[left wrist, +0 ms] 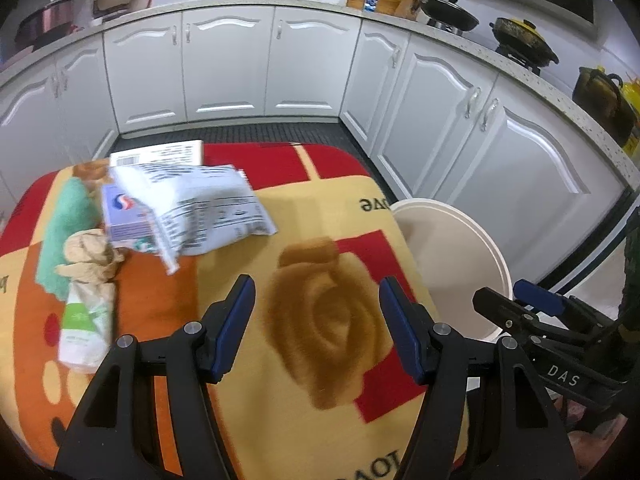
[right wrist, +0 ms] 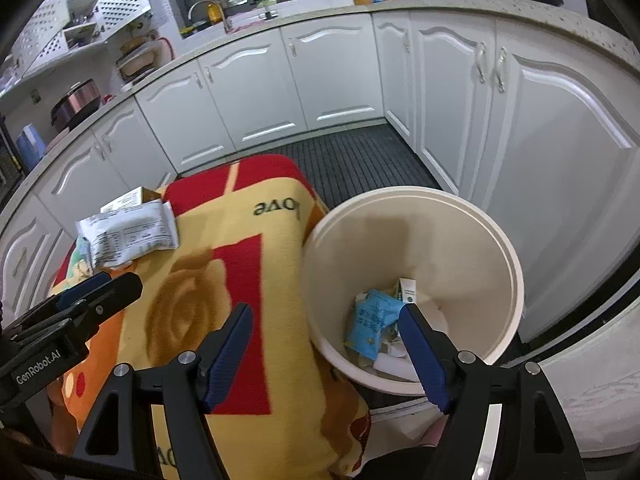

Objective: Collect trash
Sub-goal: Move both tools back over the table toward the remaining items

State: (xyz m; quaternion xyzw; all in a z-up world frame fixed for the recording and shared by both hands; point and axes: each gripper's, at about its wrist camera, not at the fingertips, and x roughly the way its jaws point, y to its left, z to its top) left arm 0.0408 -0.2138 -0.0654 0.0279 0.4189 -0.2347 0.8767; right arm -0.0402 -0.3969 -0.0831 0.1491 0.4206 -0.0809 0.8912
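Observation:
A table under a flowered cloth (left wrist: 312, 320) holds trash at its far left: a white printed wrapper (left wrist: 200, 208) (right wrist: 128, 236), a purple-white carton (left wrist: 126, 216), a crumpled beige paper (left wrist: 90, 256), a green-white packet (left wrist: 84, 328) and a white box (left wrist: 160, 152). My left gripper (left wrist: 316, 300) is open and empty above the cloth. My right gripper (right wrist: 326, 328) is open and empty over the edge of a cream bin (right wrist: 480, 240) (left wrist: 460, 248). A blue packet (right wrist: 372, 320) and a small carton (right wrist: 406, 290) lie in the bin.
A green cloth (left wrist: 64, 232) lies at the table's left edge. White cabinets (left wrist: 224, 68) with a loaded counter run behind and to the right. A dark ribbed floor mat (right wrist: 360, 160) lies beyond the table.

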